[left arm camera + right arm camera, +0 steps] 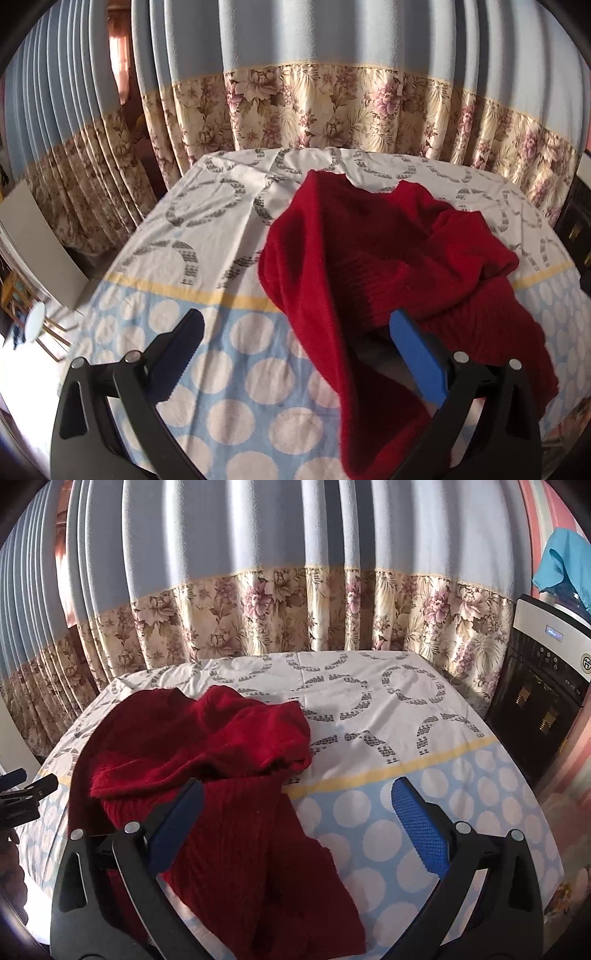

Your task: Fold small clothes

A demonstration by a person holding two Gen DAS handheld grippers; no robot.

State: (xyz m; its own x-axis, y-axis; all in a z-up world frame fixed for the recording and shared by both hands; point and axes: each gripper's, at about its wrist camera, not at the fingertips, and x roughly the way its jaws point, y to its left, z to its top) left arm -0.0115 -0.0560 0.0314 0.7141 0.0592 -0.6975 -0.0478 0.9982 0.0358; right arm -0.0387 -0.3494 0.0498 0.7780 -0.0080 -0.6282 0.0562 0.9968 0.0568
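While both hand-held grippers are hovering low over the table, one crumpled dark red knitted sweater (pixel 388 258) is lying on one patterned tablecloth (pixel 192 236) of white, pale blue and yellow. From the left wrist, the sweater is filling the centre and right of the frame, its near edge trailing down between the fingers. Its left gripper (pixel 295 328) is standing wide open, one black finger and one blue-padded finger, gripping nothing; the blue pad appears to be resting against the fabric. From the right wrist, the sweater (pixel 207 775) is sitting centre left. That right gripper (pixel 297 801) is also spread wide and holding nothing, its left finger overlapping the garment. One floral-bordered blue curtain (pixel 258 572) is hanging behind, and one black appliance (pixel 539 686) is standing at the right edge.
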